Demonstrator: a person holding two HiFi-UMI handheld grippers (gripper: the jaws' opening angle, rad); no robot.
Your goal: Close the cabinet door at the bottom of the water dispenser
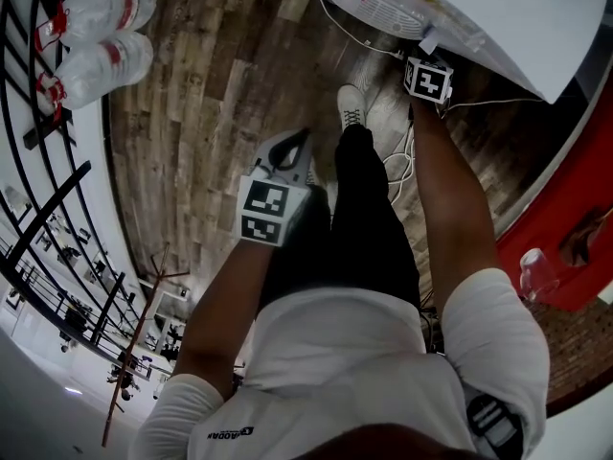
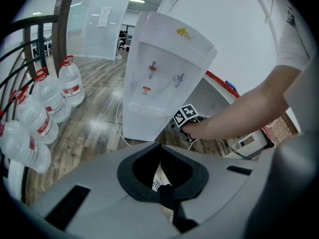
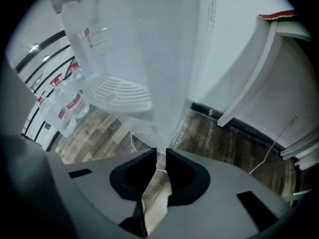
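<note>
Wood floor (image 3: 219, 138); bottles (image 3: 70, 106) left of right claw (image 3: 159, 156). Its jaws narrowly apart, water dispenser (image 3: 164, 59) corner just ahead, maybe between tips. Left claw (image 2: 162, 147) together, empty.

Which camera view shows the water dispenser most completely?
The left gripper view: the water dispenser shows its whole front, with both taps. Head view crops it; right gripper view is too close, showing mostly its drip tray.

White water dispenser (image 2: 164, 78), brown plank floor (image 2: 94, 98).

Water bottles (image 2: 45, 108) on floor (image 2: 99, 98), left of water dispenser (image 2: 159, 78)
</note>
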